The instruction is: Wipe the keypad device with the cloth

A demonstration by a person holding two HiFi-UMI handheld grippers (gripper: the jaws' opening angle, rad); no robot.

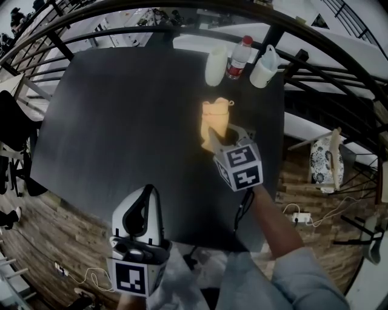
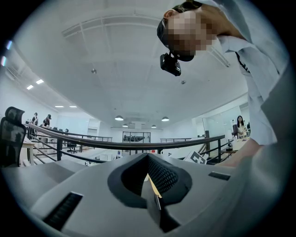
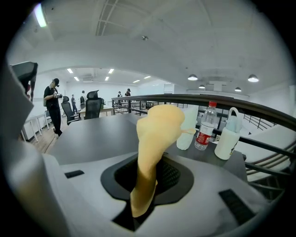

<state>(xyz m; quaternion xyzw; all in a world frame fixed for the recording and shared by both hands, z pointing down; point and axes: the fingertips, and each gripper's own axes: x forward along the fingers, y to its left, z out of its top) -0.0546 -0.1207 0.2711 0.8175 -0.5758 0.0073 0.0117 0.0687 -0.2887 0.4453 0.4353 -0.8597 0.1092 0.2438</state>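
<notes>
Clearly, the cloth (image 1: 216, 121), pale orange-yellow and bunched, is pinched in the right gripper (image 1: 225, 138). In the right gripper view its 2 jaws are clamped on the lower end of the cloth, and the rest stands out past them in a thick fold. In the head view this puts the cloth over the right half of the dark table (image 1: 121, 121), short of the far edge.

The left gripper (image 1: 145, 203) is held low at the near edge of the table, well apart from the cloth. Its jaws are pressed together on a thin dark slab (image 2: 152, 200) with a pale yellow rim. The slab is seen edge-on, so it may be the keypad device, but this view is too poor to be sure. No keypad shows on the tabletop.

Along the far edge stand 3 containers in a row: a pale cup (image 1: 214, 66), a clear bottle (image 1: 239, 59) with a red cap and label just beside it, and a white jug (image 1: 264, 68) with a handle. A dark railing (image 1: 182, 9) curves behind them. A grey sleeve (image 1: 285, 266) reaches toward the right gripper. On the wooden floor to the right lies a white power strip (image 1: 297, 216).
</notes>
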